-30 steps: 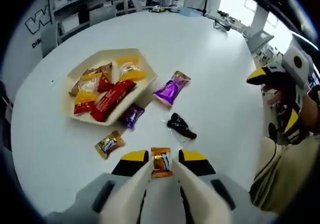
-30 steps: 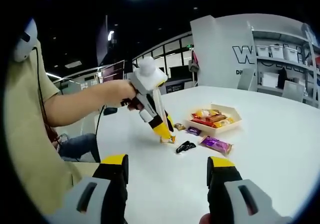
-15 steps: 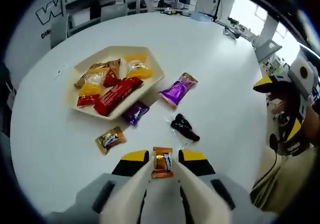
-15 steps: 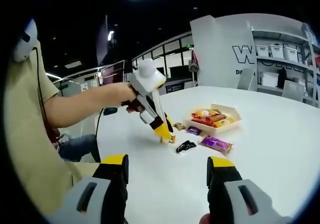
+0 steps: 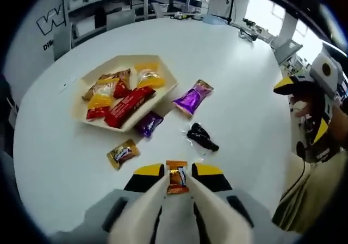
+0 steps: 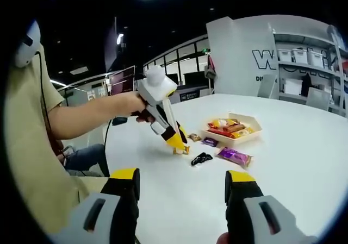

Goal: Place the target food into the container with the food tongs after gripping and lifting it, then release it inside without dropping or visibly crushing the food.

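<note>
With our left gripper (image 5: pixel 176 180) clenched on the candy (image 5: pixel 176 176), short of the tray (image 5: pixel 166 89), we carry gently; our right gripper (image 6: pixel 182 192) hangs released.

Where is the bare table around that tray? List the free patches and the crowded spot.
Free: the white table beyond the tray toward the shelves, and the stretch right of the purple packet. Crowded: between the tray's near edge and the left gripper, where the small purple candy, gold candy and black wrapper lie.
</note>
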